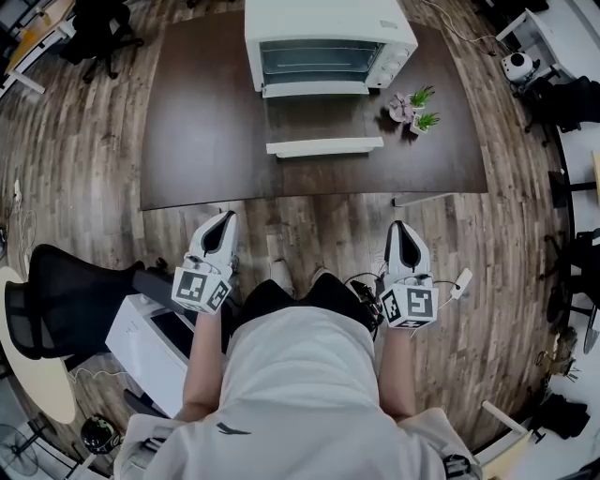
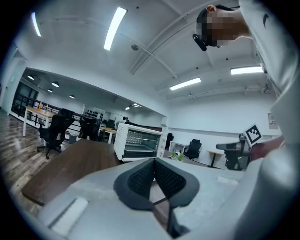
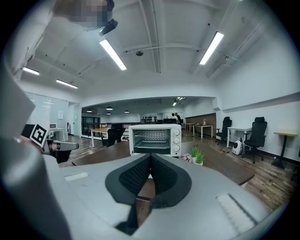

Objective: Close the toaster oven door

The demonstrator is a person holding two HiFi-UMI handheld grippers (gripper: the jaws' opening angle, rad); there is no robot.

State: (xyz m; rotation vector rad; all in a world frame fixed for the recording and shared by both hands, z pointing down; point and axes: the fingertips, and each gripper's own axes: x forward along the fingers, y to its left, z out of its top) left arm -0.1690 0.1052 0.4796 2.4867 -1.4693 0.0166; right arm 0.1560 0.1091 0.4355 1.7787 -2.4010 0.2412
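Step in hand: the approach is being judged as not yet begun; both grippers are being held low, close to the person's body and well apart from the table (image 1: pixel 202 141).
Toaster oven (image 1: pixel 328 28): it is standing at the far side of the dark table, straight ahead of the person; it is being seen as a white box, probably of painted metal, with round knobs (image 1: pixel 394 61) down its right side.
Door (image 1: pixel 319 122): it is lying open, folded down flat toward the person; a clear pane is being framed in white, with a long white handle bar (image 1: pixel 324 146) at the near edge.
Left gripper (image 1: pixel 220 221): its jaws are being held together, and nothing is being gripped between them.
Right gripper (image 1: pixel 398 231): its jaws are likewise pressed together and empty.
Pads (image 3: pixel 165 177): black, with a fine grid texture like rubber, meeting in a V shape.
Table surface: dark brown, smooth and matte; around it a floor (image 1: pixel 319 230) of wood-look planks is being seen.
Plants (image 1: pixel 415 108): two small pots are standing just beside the oven on its right.
Next move: a gripper is probably to be carried forward, put under the handle bar, and the door swung up on its hinge until it is meeting the oven front; the plants are to be avoided.
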